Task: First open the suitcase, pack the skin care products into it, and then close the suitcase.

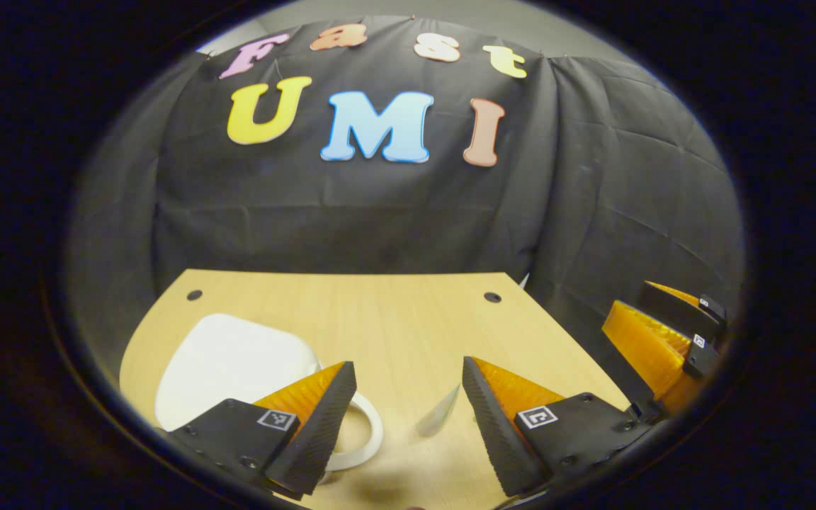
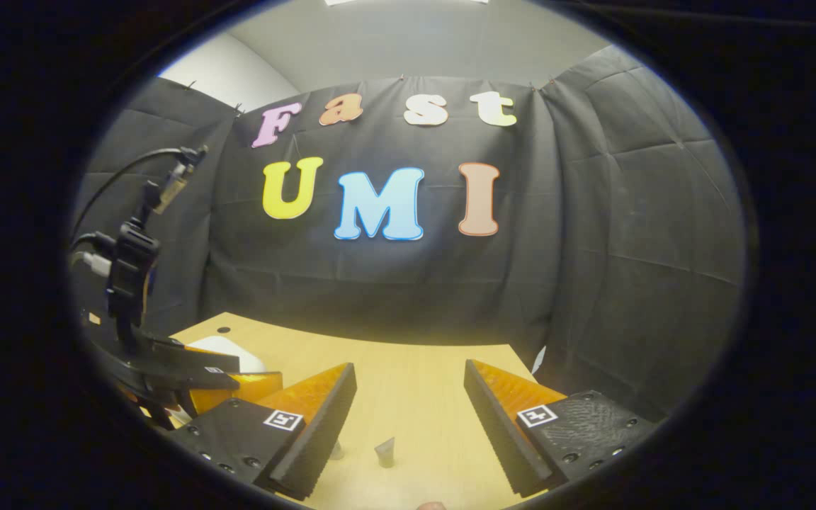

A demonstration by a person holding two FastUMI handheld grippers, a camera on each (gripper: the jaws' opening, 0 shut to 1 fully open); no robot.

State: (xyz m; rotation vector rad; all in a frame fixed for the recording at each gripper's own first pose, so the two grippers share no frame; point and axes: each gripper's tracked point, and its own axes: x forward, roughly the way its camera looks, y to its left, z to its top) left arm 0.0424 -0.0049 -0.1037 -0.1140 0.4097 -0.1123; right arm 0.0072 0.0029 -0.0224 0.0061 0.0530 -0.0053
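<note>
Above the pale wooden bench (image 1: 394, 319), both my jaws gape wide, empty.
Closed white suitcase (image 1: 234, 365), smooth and rounded, lies flat, looped handle towards my left gripper (image 1: 408, 397); small tube (image 2: 384, 451) stands below my right gripper (image 2: 408, 400).

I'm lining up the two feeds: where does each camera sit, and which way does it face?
Left gripper view: rides the left gripper, facing the pale wooden table and closed white suitcase; the right gripper is alongside.
Right gripper view: rides the right gripper, higher, facing the wall.
Shared: table, suitcase, small grey tube.
</note>
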